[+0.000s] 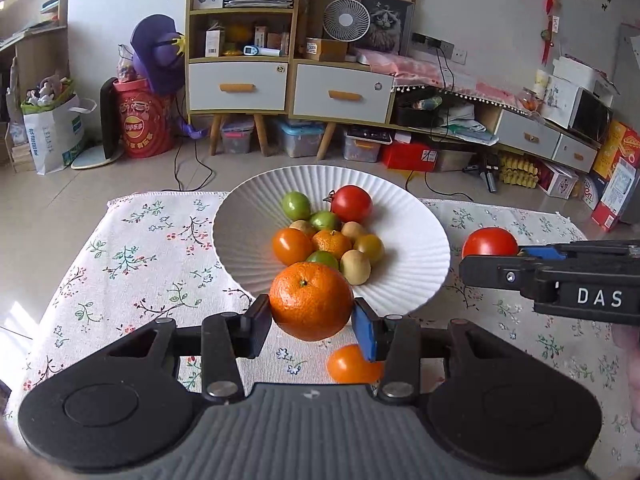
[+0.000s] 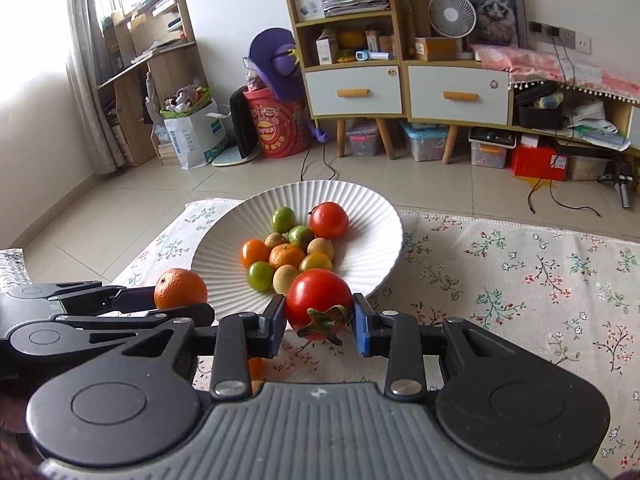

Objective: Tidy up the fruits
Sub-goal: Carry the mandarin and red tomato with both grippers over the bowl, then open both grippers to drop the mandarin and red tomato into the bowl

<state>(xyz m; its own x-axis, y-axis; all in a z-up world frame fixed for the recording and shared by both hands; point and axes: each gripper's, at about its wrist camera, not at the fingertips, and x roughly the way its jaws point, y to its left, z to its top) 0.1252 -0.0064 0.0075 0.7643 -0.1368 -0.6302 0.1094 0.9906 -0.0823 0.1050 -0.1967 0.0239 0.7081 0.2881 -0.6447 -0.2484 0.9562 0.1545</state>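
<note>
Left gripper: the left gripper (image 1: 312, 322) pinches a big orange (image 1: 311, 306) between its two pads. The orange is up off the cloth, just in front of the near rim of the plate.
Right gripper: the right gripper (image 2: 319, 326) pinches a red tomato (image 2: 318, 302) from both sides. Its green leafy top (image 2: 326, 320) points toward the camera.
Two grippers: they are side by side, both close to the near edge of the plate.
Plate: a white ribbed plate (image 1: 400, 240) sits on the flowered tablecloth (image 1: 140, 260).
Fruit in the plate: one red tomato (image 1: 351, 204), a few green ones (image 1: 296, 205), an orange-coloured tomato (image 1: 292, 246), a small mandarin (image 1: 332, 243) and some pale yellow ones (image 1: 355, 267), all bunched up and touching.
Loose fruit: one small orange-coloured tomato (image 1: 352, 364) lies on the cloth under the left gripper.
Behind: a floor and shelves (image 1: 240, 36) full of stuff.
</note>
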